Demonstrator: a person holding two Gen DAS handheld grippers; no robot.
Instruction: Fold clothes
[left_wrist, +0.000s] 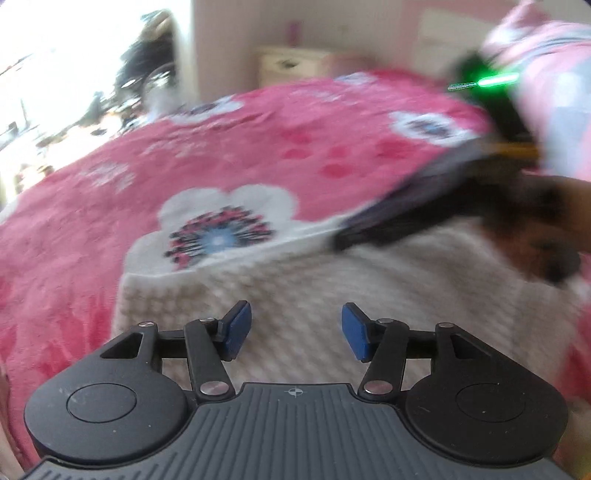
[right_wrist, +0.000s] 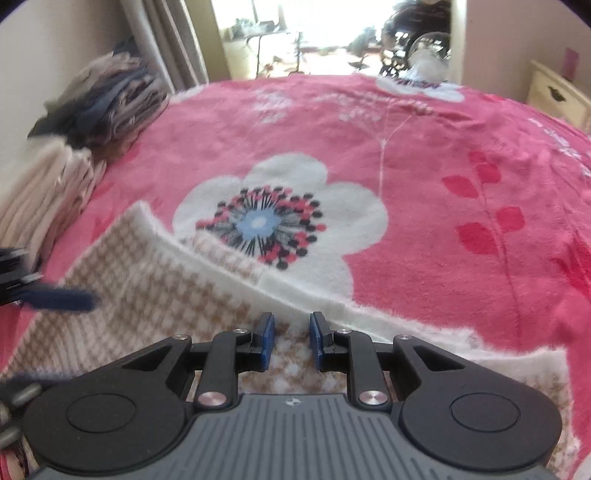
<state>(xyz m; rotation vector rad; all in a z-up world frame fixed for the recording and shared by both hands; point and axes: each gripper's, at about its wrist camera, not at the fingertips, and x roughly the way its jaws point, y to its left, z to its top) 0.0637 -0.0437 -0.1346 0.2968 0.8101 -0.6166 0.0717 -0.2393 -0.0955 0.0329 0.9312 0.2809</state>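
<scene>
Checked sweater (right_wrist: 155, 295) lies flat on pink blanket (right_wrist: 424, 147), its cream hem running diagonally just past right gripper (right_wrist: 291, 341). Right jaws narrow, nothing pinched. Left gripper (left_wrist: 291, 330) over sweater, jaws half open, empty. Right gripper nearer hem.

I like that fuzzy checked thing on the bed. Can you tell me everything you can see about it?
The checked garment is soft and woolly-looking, patterned in small tan and cream checks with a plain cream fluffy band along its edge. It lies spread on the pink flowered blanket, partly folded, one layer over another, covering part of a big white flower. Both claws are above it: the right claw has garment showing between its narrow jaws, the left claw is open with nothing in it.
</scene>
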